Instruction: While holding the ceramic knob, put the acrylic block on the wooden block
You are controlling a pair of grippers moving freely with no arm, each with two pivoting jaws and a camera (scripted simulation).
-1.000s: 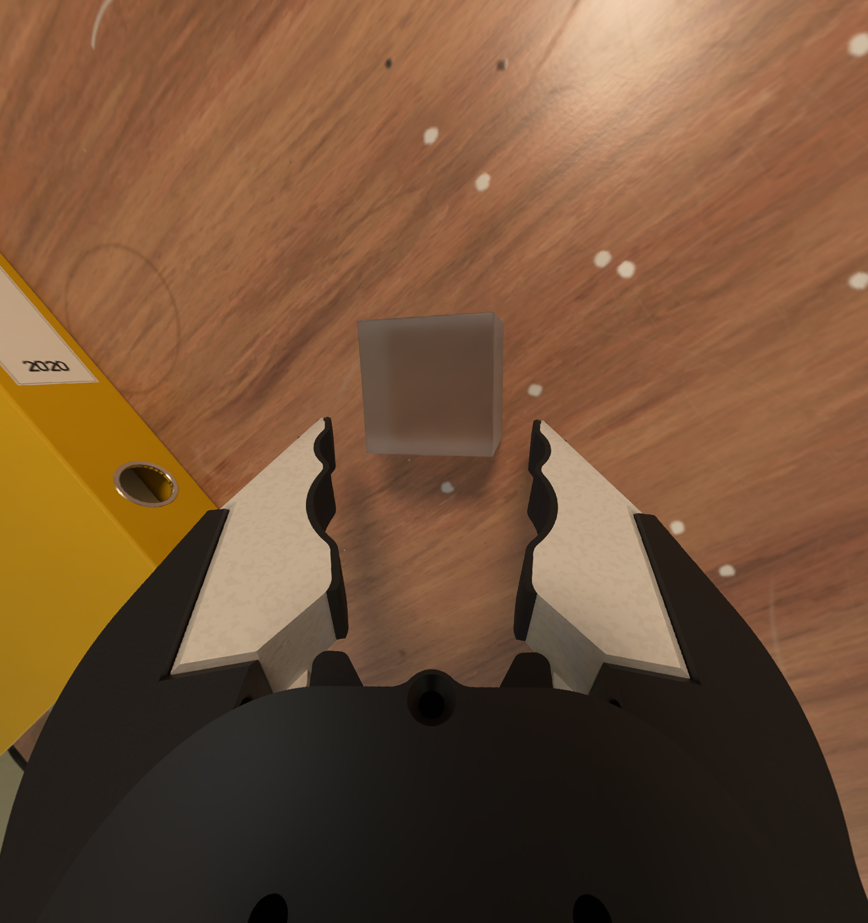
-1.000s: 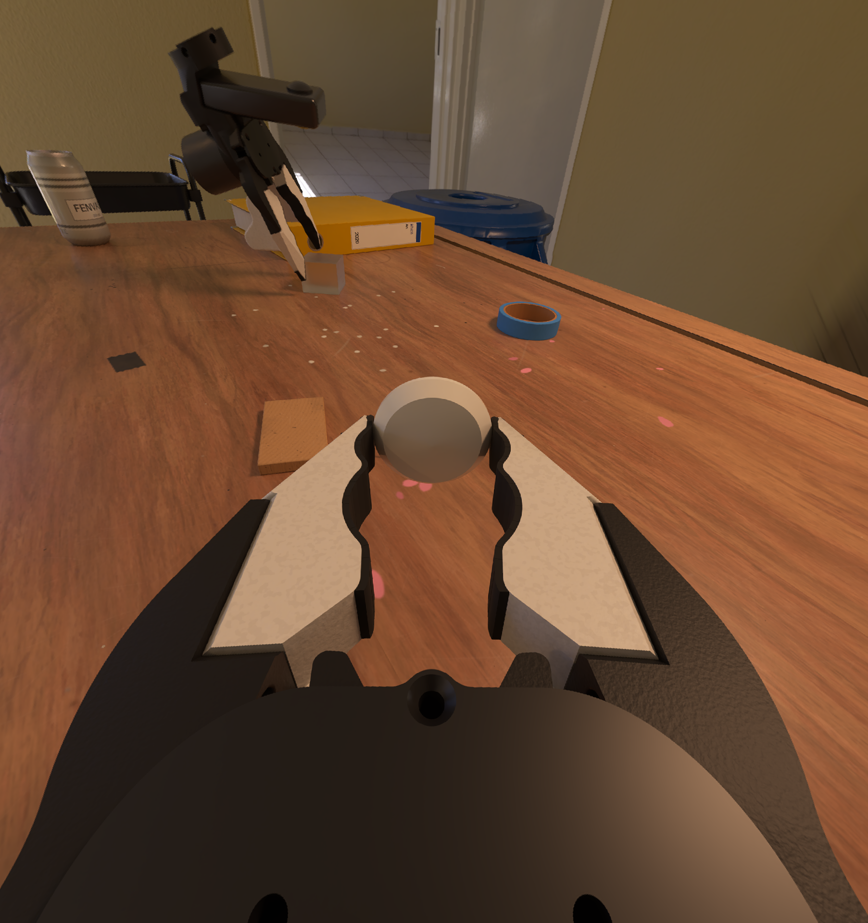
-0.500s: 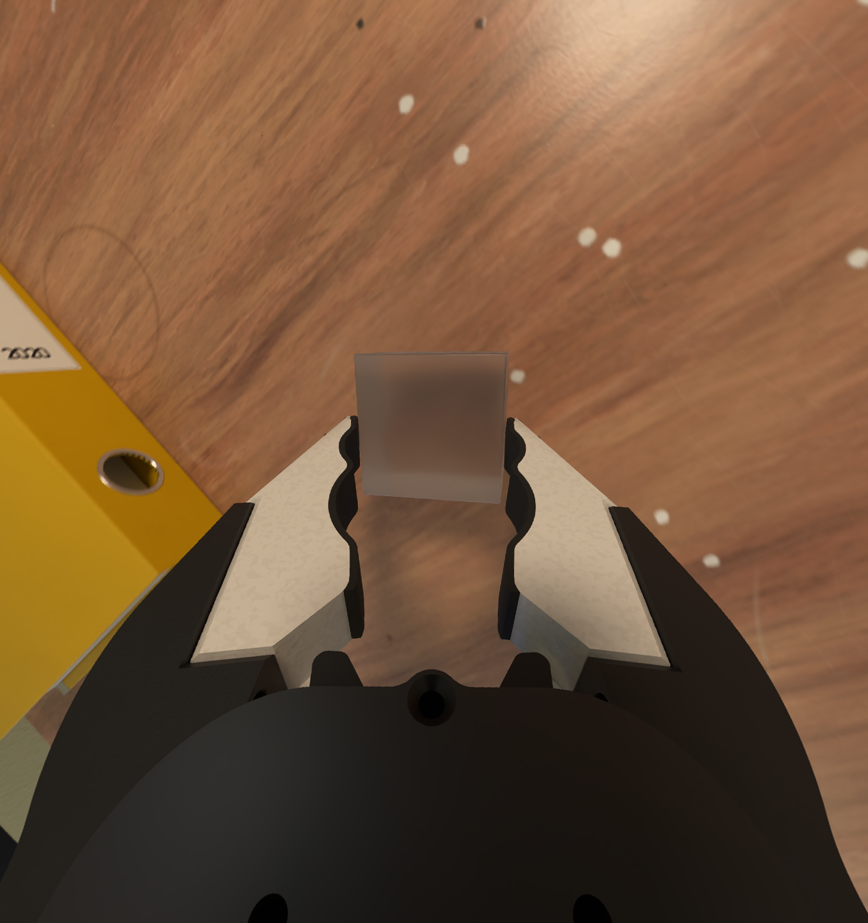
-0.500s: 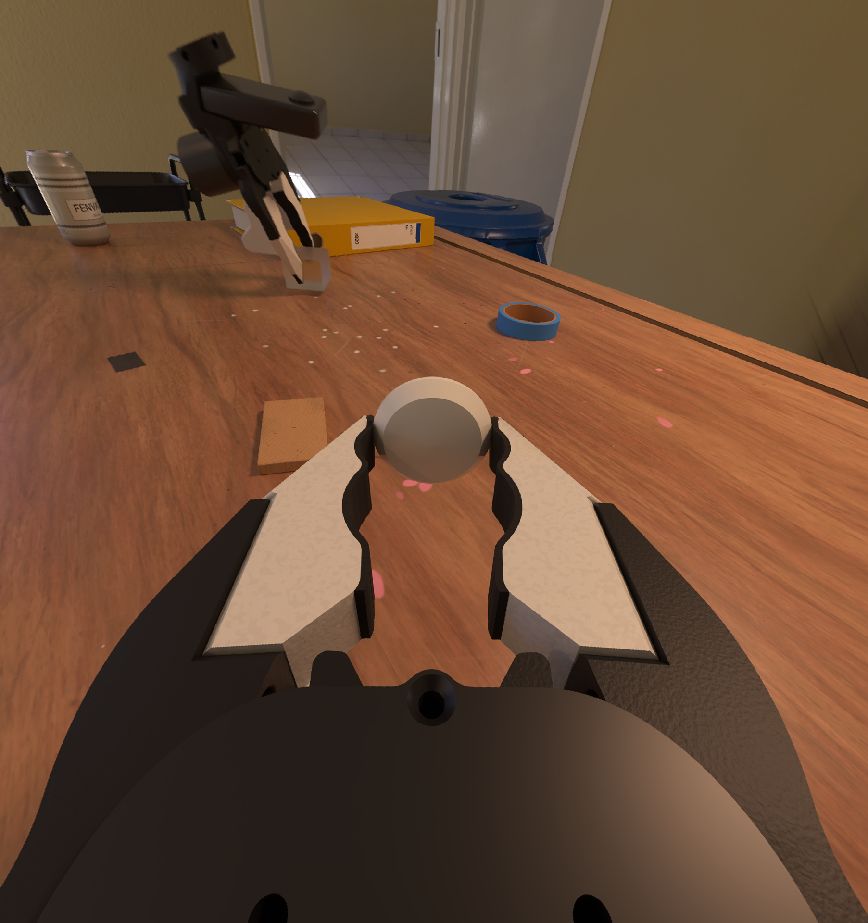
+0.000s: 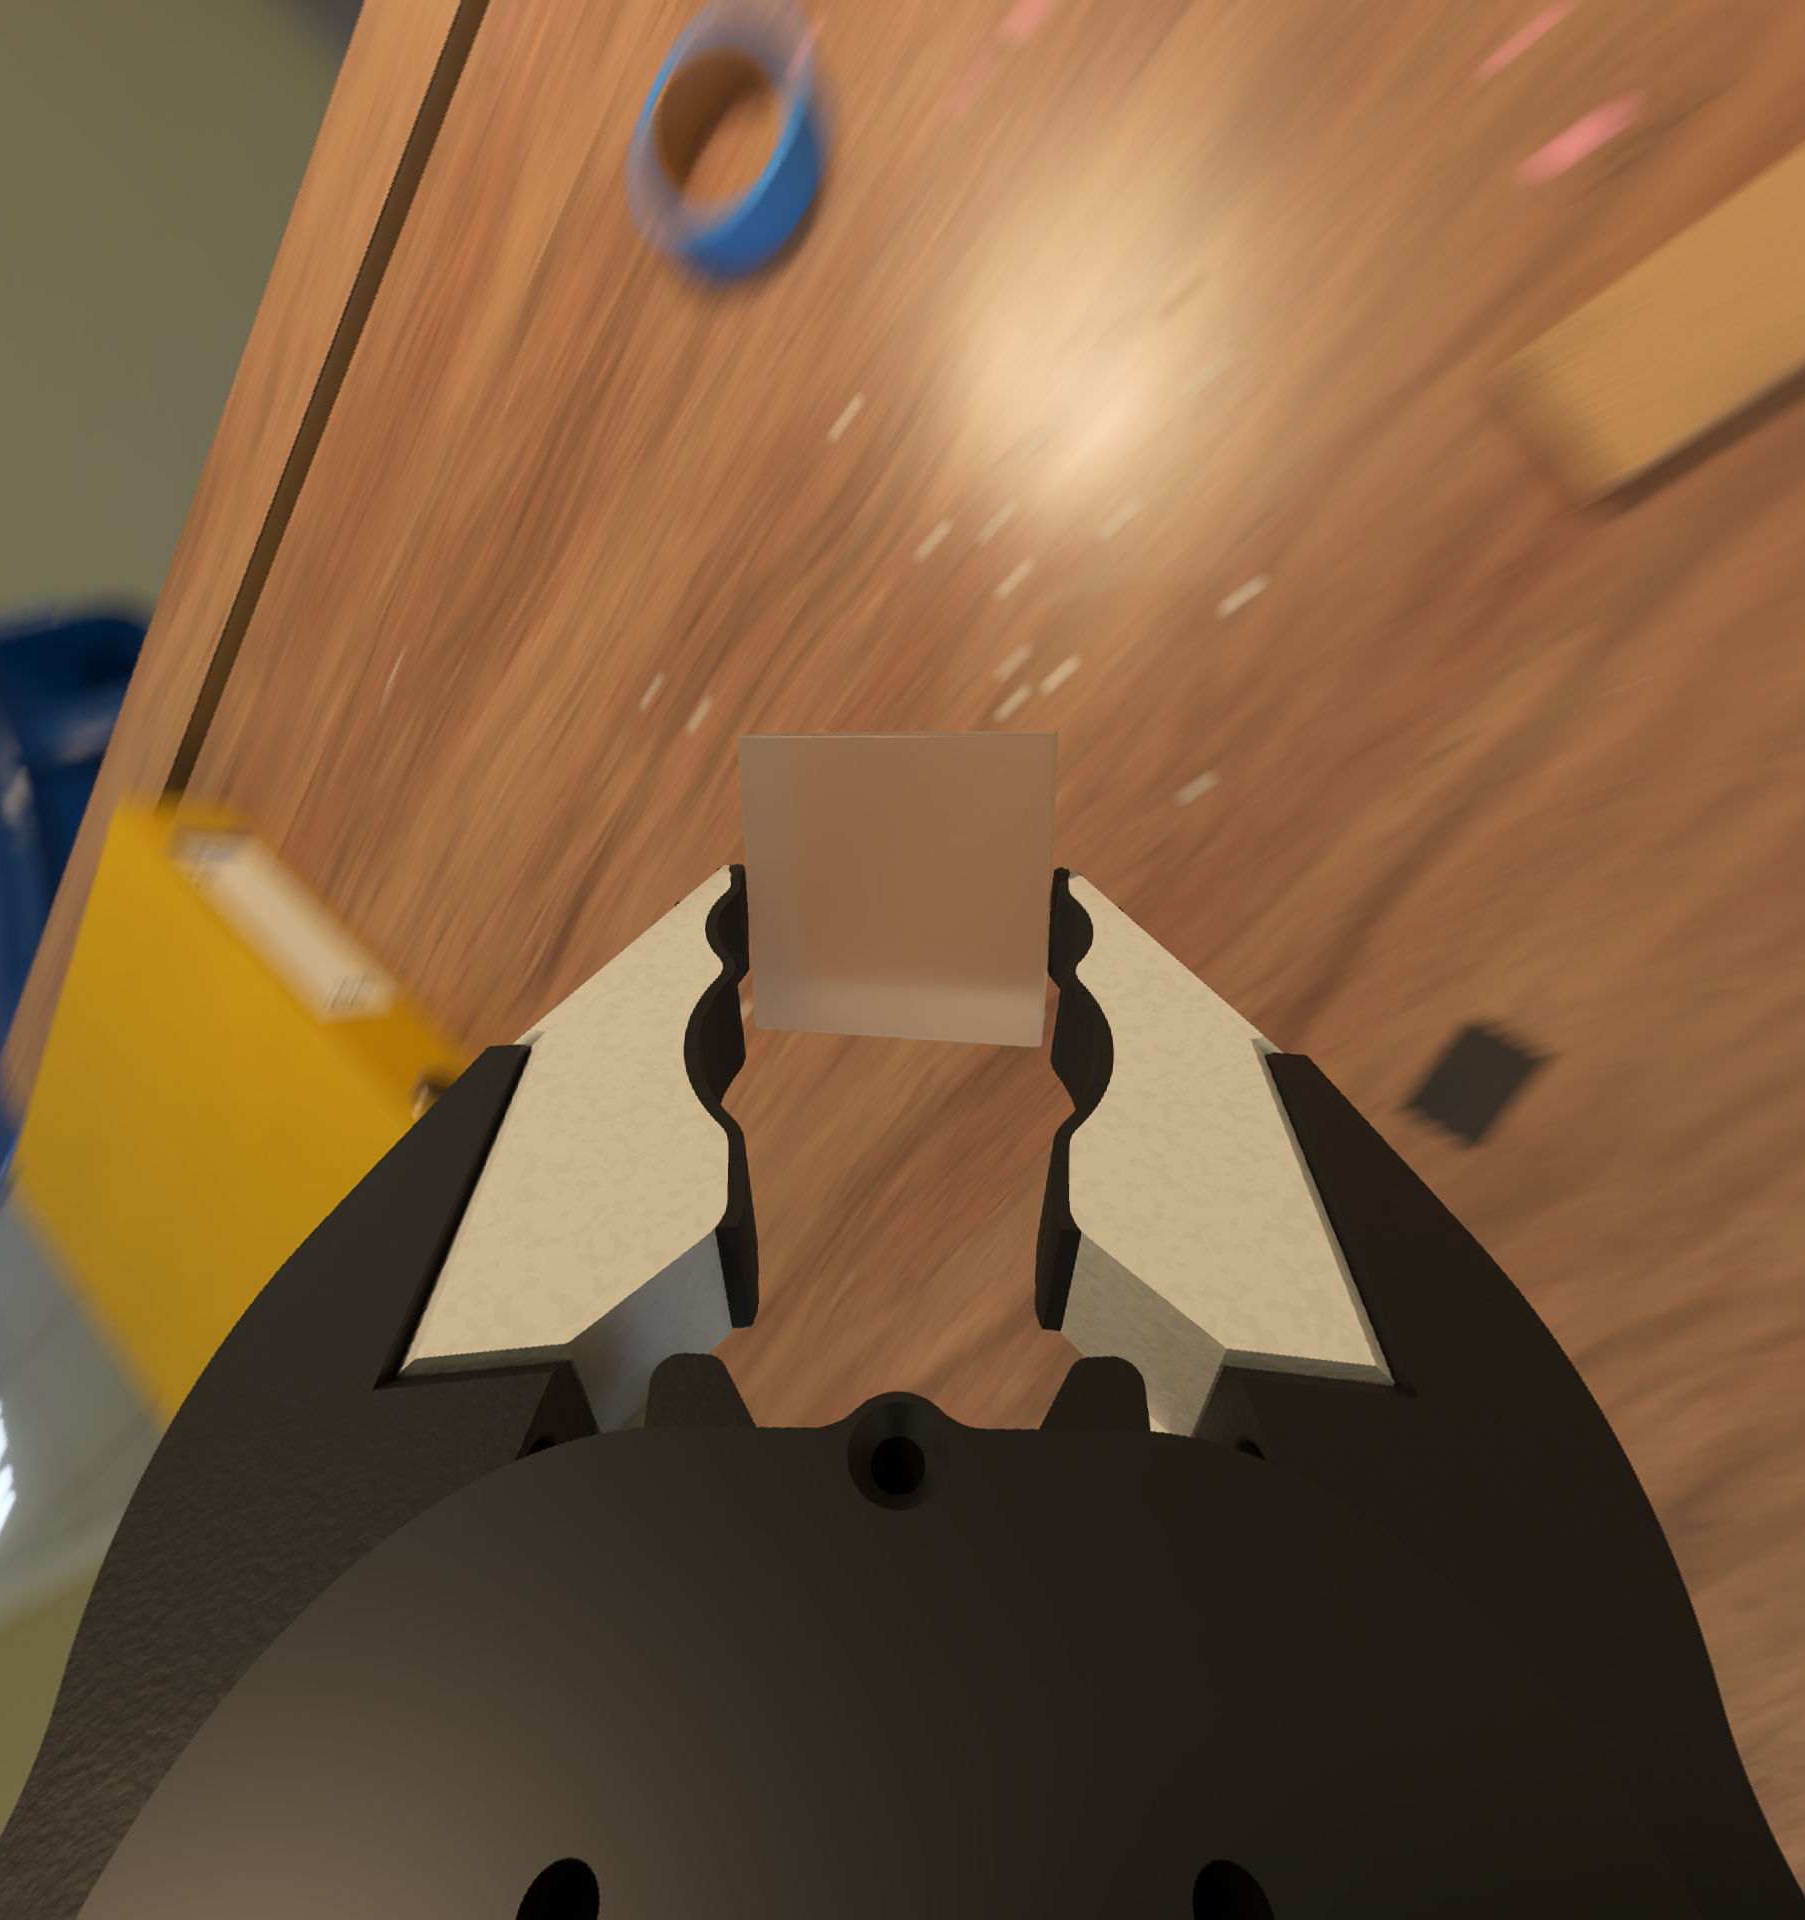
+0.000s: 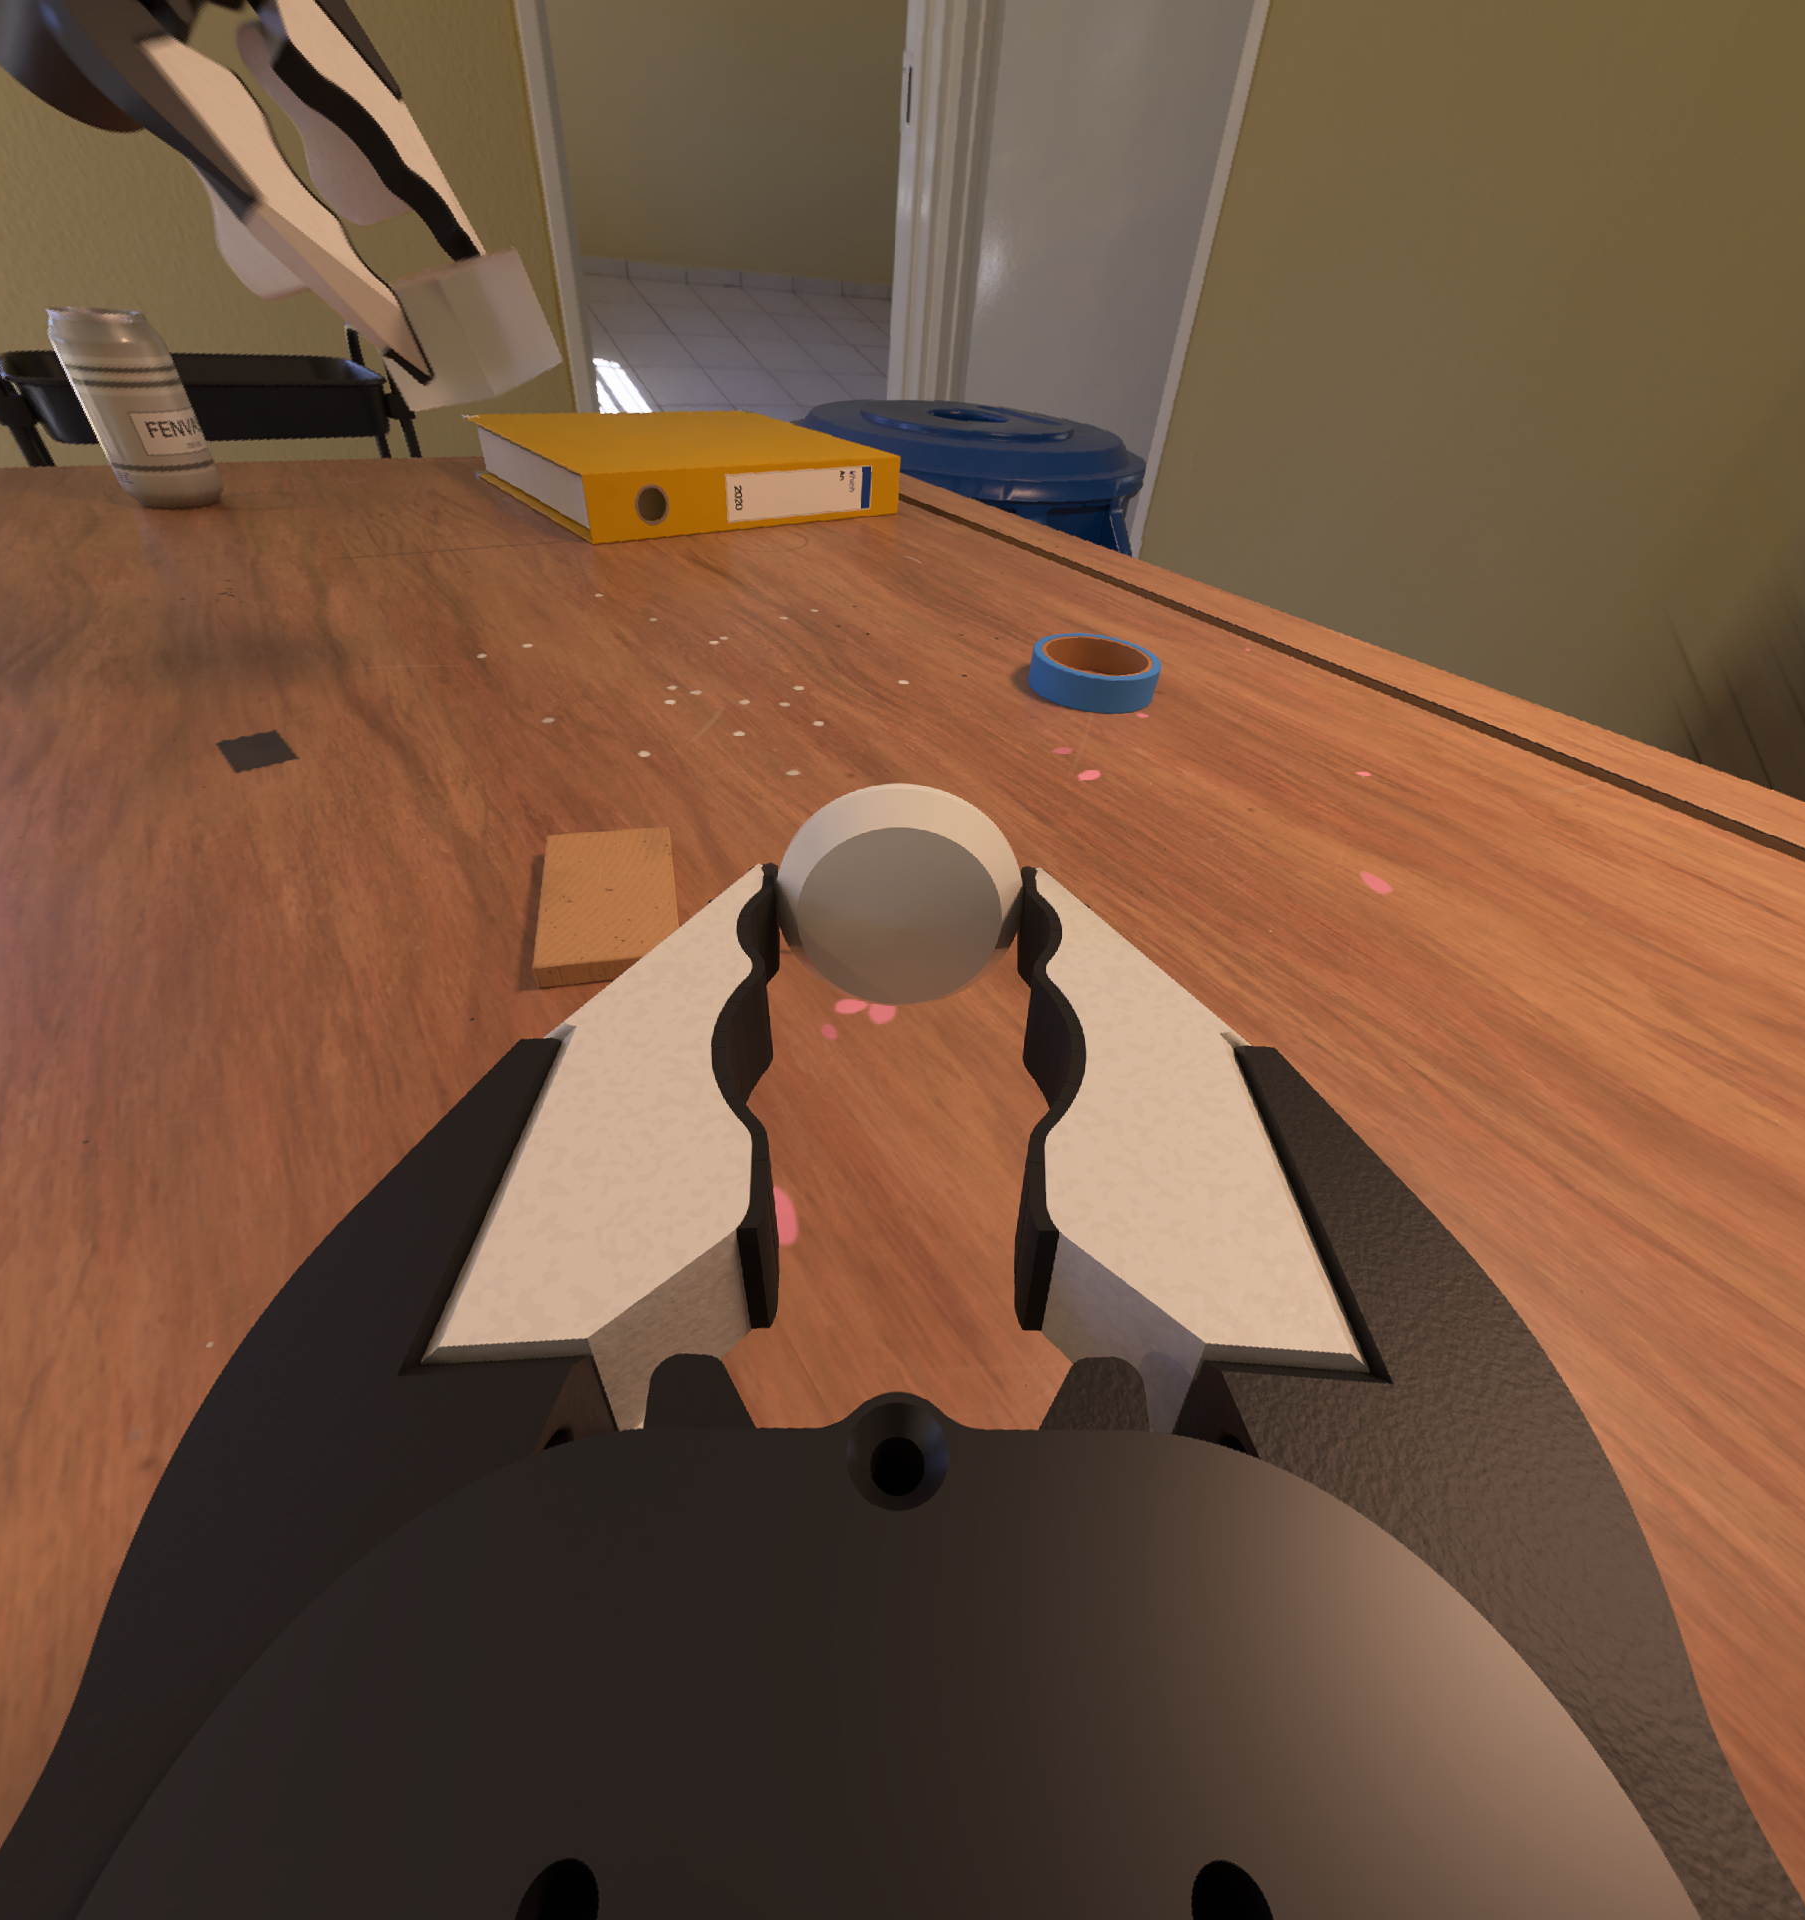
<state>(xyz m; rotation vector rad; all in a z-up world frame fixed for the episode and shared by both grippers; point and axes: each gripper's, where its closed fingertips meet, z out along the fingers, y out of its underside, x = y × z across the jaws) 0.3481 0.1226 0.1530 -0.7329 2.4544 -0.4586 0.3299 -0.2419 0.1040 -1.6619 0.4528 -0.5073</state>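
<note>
Left gripper (image 6: 462, 322) hangs high above the wooden table (image 6: 254, 1039), fingers clamped on the frosted acrylic block (image 5: 896, 888). Wooden block (image 6: 604, 902) lies flat on the table, just left of the right gripper (image 6: 896, 904). Right gripper fingers are clamped on the white ceramic knob (image 6: 896, 894), clear of the tabletop.

- We see a wooden table (image 6: 1293, 935), reddish-brown grain, dark groove along its right edge.
- Olive-yellow walls (image 6: 1500, 312) on all sides.
- Open white-framed doorway (image 6: 939, 208) behind, pale tiled floor (image 6: 732, 332) beyond with a bright light patch.
- Blue bin (image 6: 981, 447) past the table's far edge.
- Black tray stand (image 6: 254, 384) at back left.
</note>
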